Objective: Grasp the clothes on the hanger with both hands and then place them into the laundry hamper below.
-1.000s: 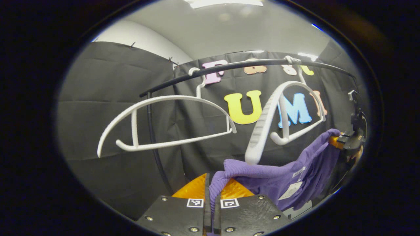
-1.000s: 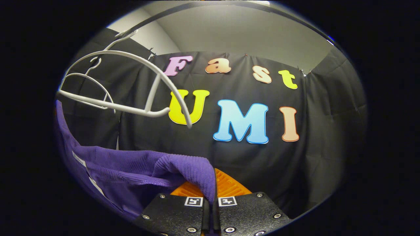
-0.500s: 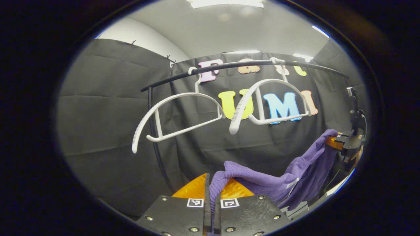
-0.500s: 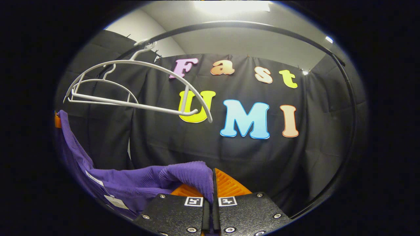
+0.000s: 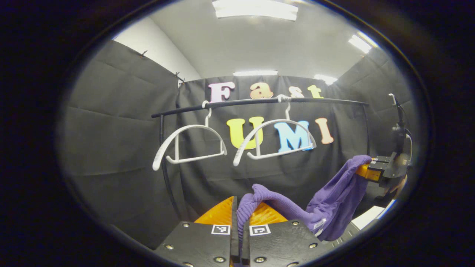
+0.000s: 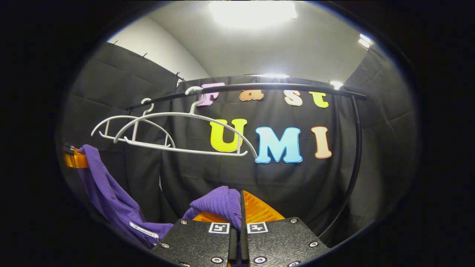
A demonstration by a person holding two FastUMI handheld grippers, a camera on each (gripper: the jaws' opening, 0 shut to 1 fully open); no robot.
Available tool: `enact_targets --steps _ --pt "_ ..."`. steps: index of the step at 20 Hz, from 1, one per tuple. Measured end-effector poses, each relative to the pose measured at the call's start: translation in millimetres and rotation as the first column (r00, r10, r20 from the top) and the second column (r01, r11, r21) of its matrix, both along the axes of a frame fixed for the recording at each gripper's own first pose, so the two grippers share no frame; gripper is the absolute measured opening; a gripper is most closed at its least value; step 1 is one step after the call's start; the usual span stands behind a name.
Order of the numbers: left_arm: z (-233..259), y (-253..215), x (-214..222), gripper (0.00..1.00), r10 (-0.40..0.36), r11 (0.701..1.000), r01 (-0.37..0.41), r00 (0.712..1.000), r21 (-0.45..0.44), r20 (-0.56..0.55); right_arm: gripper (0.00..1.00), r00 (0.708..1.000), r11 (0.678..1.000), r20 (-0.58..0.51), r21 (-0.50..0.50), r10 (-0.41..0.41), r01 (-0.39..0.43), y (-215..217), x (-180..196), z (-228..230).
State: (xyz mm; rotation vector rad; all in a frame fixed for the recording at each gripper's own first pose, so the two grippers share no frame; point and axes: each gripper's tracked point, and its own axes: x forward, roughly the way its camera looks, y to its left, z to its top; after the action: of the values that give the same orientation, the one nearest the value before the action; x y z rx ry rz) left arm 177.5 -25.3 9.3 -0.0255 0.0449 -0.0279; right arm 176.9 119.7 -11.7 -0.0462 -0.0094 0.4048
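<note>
**Purple garment held between both grippers, below the rail**

In the left gripper view, a black rail (image 5: 256, 102) runs across the booth wall with two bare white hangers beneath it: the left hanger (image 5: 189, 142) near the rail's left end, by the upright post, and the right hanger (image 5: 274, 139) near the rail's middle. Below them, the left gripper (image 5: 237, 211) is clenched on one end of the purple garment (image 5: 334, 193), a fold of ribbed cloth pinched between its two fingers. From there the cloth sags and rises to the right gripper (image 5: 365, 171) at the far right, where the other end is pinched; a hand (image 5: 397, 185) shows just behind it.

In the right gripper view, the left gripper (image 6: 74, 160) sits at the far left with the garment (image 6: 107, 196) draped down from it. The two hangers overlap under the left half of the rail (image 6: 259, 88). At the bottom centre, the right gripper (image 6: 239, 209) is clamped on a bunched fold of the same cloth. The garment hangs free of both hangers, slung between the two tools.
</note>
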Motion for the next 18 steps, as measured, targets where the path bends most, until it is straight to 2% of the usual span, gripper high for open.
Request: enact_targets --steps 1,4,5,10,16,18 --pt "2.2 -6.1 -2.9 0.08 -0.022 1.000 0.022 1.000 -0.009 0.009 0.03 1.000 1.000 -0.003 0.010 0.001 -0.001 1.7 -11.3 3.6" --pt "1.8 -18.1 -13.6 0.00 -0.079 0.997 0.079 0.996 -0.021 0.028 0.04 1.000 1.000 0.000 0.026 0.003 -0.003 8.2 -44.4 11.5" --pt "0.1 -19.2 -19.6 0.04 -0.095 0.995 0.095 0.995 -0.025 0.032 0.03 1.000 1.000 0.000 0.027 0.001 -0.001 8.9 -54.7 12.1" --pt "-13.4 -36.6 -54.8 0.04 -0.154 0.987 0.155 0.988 -0.052 0.021 0.04 0.999 1.000 -0.044 0.030 -0.007 0.008 15.1 -104.1 2.5" --pt "-54.0 -63.3 -66.5 0.04 -0.203 0.977 0.200 0.979 -0.071 -0.032 0.04 0.987 0.999 -0.157 0.011 0.034 -0.033 33.9 -139.6 -47.7" --pt "-78.5 -68.9 -64.0 0.04 -0.204 0.976 0.197 0.976 -0.093 -0.073 0.04 0.978 0.999 -0.201 0.002 0.045 -0.045 42.8 -133.0 -66.2"
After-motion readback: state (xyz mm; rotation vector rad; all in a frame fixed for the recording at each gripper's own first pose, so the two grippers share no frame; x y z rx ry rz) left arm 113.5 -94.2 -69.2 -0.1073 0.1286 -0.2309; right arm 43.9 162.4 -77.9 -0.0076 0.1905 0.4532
